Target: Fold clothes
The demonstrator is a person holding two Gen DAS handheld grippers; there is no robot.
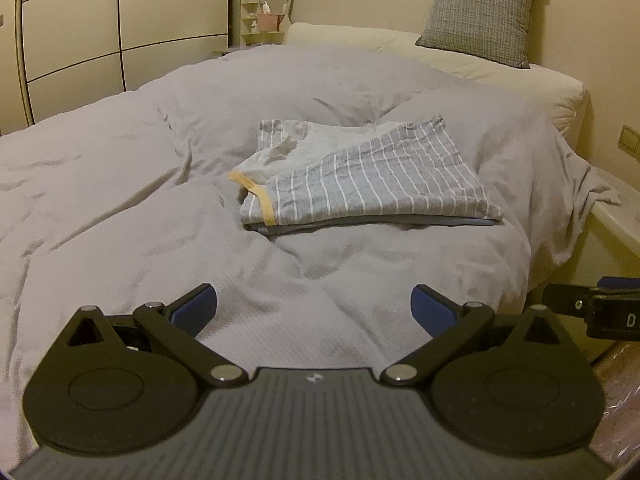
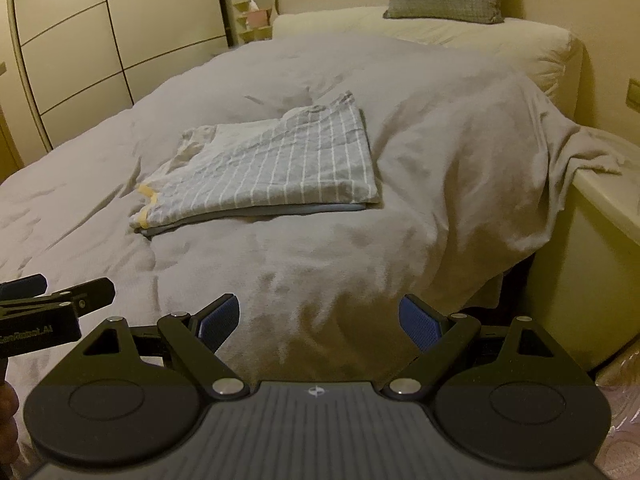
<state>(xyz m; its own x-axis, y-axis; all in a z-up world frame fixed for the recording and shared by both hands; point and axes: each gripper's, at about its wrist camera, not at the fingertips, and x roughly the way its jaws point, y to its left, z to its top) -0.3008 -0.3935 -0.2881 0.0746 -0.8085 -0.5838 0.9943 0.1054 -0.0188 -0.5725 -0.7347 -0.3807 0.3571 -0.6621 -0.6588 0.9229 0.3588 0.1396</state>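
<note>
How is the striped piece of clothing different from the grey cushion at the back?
The striped garment lies flat and folded on the duvet; the grey cushion stands propped against the wall. The garment has white stripes and a yellow trim; the cushion has a fine check weave and no trim. The garment is thin and layered; the cushion is plump. Both are grey fabric.
</note>
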